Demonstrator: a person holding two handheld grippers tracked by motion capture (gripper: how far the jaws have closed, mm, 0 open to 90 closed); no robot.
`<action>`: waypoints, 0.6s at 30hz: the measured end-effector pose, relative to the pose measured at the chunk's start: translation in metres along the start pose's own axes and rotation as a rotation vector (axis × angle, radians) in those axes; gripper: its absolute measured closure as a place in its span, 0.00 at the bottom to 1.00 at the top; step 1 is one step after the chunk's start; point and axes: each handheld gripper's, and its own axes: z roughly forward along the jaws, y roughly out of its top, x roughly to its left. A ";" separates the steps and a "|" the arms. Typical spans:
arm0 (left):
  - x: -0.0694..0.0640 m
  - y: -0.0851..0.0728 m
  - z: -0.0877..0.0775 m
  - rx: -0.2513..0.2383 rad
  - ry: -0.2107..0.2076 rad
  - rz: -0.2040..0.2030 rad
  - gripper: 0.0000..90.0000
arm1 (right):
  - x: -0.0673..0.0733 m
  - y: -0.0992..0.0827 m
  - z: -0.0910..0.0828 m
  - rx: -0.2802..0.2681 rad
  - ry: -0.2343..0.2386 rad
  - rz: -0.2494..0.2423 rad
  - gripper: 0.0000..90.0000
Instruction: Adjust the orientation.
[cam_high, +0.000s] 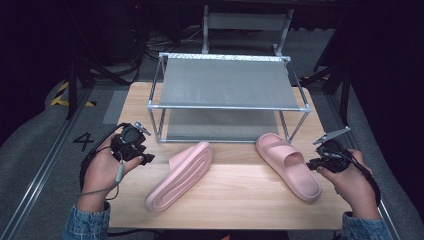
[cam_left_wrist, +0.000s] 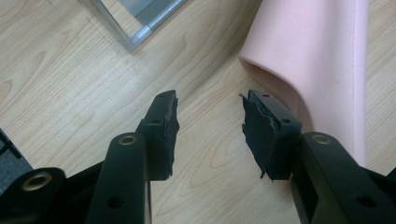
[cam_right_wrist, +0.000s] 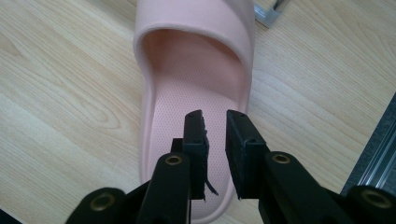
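At the left edge of the wooden table (cam_high: 240, 192), the left tongs (cam_high: 145, 159) sit in the person's left hand (cam_high: 102, 172), pointed toward the middle. In the left gripper view their jaws stand spread with bare wood between them, pinching nothing; the pink edge of a slipper lies just beyond the right-hand jaw, apart from it.

Next along lies the left slipper (cam_high: 181, 175), pink, tipped up on its side so its ribbed sole faces the camera, toe end toward the rack. It lies just beside the left tongs and well apart from its mate.

Behind both slippers, at the far side of the table, stands a metal-framed shoe rack (cam_high: 227, 106) with two grey shelves, an upper and a lower.

Right of centre the right slipper (cam_high: 289, 165) lies sole down, strap end near the rack's front right leg, heel toward the person.

At the right edge the right tongs (cam_high: 311, 164) are held in the right hand (cam_high: 352, 182), just beside the slipper's heel. In the right gripper view their jaws hover over the heel end of the footbed with a narrow gap between them, closed on nothing.
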 end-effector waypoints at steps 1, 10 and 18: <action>0.000 0.000 0.000 -0.002 0.002 0.004 0.61 | 0.000 0.000 0.000 0.001 0.000 0.001 0.87; -0.004 0.003 0.000 -0.005 -0.004 0.031 0.63 | 0.000 0.000 -0.001 -0.001 0.002 0.001 0.87; -0.021 0.013 0.003 -0.022 -0.057 0.075 0.70 | 0.000 0.000 0.001 0.004 -0.002 -0.001 0.87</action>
